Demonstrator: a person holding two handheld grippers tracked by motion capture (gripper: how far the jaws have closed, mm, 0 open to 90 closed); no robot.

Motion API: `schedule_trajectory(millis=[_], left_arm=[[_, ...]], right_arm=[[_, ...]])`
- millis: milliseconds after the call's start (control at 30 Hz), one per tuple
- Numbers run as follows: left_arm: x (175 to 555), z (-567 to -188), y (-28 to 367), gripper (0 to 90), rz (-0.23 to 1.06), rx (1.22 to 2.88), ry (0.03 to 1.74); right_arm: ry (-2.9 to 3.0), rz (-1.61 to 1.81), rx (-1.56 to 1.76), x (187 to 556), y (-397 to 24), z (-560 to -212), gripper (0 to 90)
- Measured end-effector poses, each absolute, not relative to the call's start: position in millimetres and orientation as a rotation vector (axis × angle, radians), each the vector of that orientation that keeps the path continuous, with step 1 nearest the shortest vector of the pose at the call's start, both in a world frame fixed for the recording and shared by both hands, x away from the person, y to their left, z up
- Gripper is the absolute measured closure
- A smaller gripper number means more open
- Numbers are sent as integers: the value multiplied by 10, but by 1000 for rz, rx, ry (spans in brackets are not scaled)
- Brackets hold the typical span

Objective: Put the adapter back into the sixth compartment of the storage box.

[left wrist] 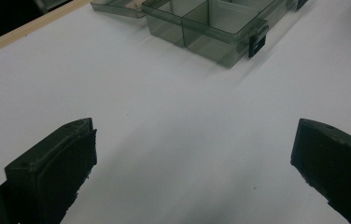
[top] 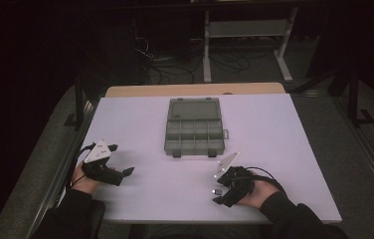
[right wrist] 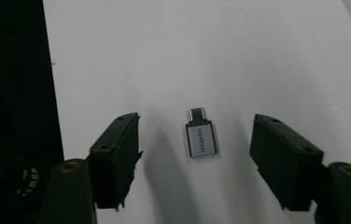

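The white surface (top: 274, 129) is bare over most of its area. My landmark is the grey compartment box (top: 195, 130), which lies open toward the far middle of the surface, its lid (top: 194, 108) folded back flat on the far side. A strip of wooden edge (top: 195, 89) shows just beyond the lid. There is wide free room on both sides of the box and between the box and the near edge.

My left tongs (top: 125, 173) rest nearer to me than the box and off to its left, well apart from it. In the left gripper view the jaws stand wide and released, with bare surface between them, and the box's corner with its dark latch (left wrist: 256, 43) lies ahead.

My right tongs (top: 218, 193) rest nearer to me than the box and slightly to its right, close to the near edge. Between their jaws lies a small silver adapter (right wrist: 201, 138), flat on the surface, plug end pointing away from the tongs. The jaws flank it on both sides without touching; they are released, not grasping. In that view the surface's edge runs close beside one jaw.

Legible writing: "UGREEN" along the adapter's body.

The box's compartments, as far as I can see, hold nothing I can make out.
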State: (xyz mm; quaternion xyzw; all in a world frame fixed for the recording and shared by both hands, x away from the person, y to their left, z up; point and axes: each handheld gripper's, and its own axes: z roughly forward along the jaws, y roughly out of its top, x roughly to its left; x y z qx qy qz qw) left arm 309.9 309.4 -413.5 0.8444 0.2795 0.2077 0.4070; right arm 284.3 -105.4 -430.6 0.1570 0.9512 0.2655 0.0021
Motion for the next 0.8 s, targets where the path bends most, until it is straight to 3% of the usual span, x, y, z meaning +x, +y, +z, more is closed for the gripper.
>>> schedule_trajectory(millis=[100,133,233,433,467,567,800], left_arm=[[3098,-4135,3093,0,525,2126,706],[3098,-4135,3094,0,524,2129,704],[3098,-4135,3093,0,524,2128,704],[3098,-4134,3093,0,525,2128,704],[3098,-4133,3095,0,525,2128,704],[3098,-4133,3094,0,525,2128,704],[3097,-4133,3092,0,519,2123,705]], right_arm=[[2992,826,492,2838,-1048,-4308,404],[2996,824,496,2838,-1048,-4306,479],[2989,830,488,2836,-1048,-4298,540],[2990,818,474,2827,-1036,-4304,603],[2980,798,454,2821,-1017,-4316,666],[2956,781,471,2821,-1013,-4314,745],[2959,786,520,2846,-1023,-4312,750]])
